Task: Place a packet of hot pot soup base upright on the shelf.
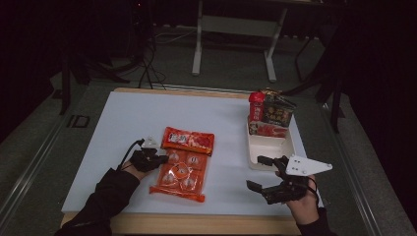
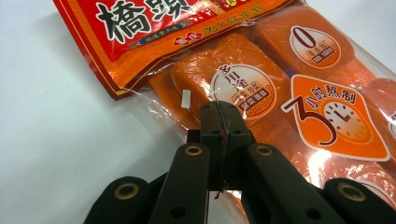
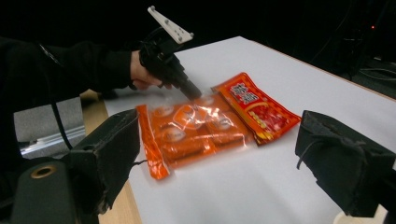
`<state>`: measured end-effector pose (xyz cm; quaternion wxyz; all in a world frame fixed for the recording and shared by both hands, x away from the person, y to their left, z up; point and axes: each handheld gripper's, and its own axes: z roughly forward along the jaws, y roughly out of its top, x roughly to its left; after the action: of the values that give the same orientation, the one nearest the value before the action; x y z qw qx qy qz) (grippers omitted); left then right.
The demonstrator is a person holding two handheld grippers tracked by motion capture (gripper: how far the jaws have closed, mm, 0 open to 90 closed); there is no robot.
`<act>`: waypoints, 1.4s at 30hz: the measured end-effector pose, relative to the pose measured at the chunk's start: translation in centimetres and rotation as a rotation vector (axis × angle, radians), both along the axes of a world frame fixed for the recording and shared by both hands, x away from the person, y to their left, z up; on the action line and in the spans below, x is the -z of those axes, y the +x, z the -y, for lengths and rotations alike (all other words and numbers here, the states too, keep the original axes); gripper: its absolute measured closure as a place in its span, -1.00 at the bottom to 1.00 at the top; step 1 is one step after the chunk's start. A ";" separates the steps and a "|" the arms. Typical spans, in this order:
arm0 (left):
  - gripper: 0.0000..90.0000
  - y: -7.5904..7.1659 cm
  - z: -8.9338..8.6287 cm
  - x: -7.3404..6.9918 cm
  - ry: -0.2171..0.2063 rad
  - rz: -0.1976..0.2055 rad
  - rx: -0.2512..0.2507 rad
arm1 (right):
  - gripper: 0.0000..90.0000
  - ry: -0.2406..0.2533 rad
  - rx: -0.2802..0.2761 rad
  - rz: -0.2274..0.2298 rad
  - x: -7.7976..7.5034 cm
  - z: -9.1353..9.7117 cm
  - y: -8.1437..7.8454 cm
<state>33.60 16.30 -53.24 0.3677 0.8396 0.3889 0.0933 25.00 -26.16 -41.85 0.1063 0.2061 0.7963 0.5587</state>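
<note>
dim room, glare on plastic

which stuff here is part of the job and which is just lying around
In the job: orange snack bag, left gripper shut at its clear edge, right gripper open, white tray.
Lying about: packets at the tray's far end, metal stand behind.

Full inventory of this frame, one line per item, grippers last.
snack bag: 1, orange and red with a clear window, flat on the table left of centre
white tray: 1, white, right side of the table, near end bare
packets: several, red and dark, standing in the tray's far end
table: 1, white top with wooden edge
left gripper: 1, black, jaws shut, tips at the bag's clear film
right gripper: 1, black, jaws open with nothing between them, near the tray
</note>
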 end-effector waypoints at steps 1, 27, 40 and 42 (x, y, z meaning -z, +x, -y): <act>1.00 0.0 0.2 0.0 0.002 0.001 0.006 | -0.70 0.000 0.000 0.000 0.0 0.0 0.0; 1.00 -3.0 -0.7 0.3 -0.018 -0.039 0.072 | -0.70 0.008 0.009 0.009 -0.3 0.2 -0.2; 1.00 -3.3 1.6 0.4 -0.035 -0.029 0.088 | -0.66 0.006 0.003 0.005 -0.2 0.0 -0.2; 1.00 -3.2 2.3 0.4 -0.038 -0.026 0.092 | -0.66 0.022 0.006 -0.001 -0.2 0.1 -0.2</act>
<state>30.40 14.01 -53.65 0.3825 0.8505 0.3562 0.0579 24.78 -26.27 -41.66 0.1051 0.2098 0.7895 0.5671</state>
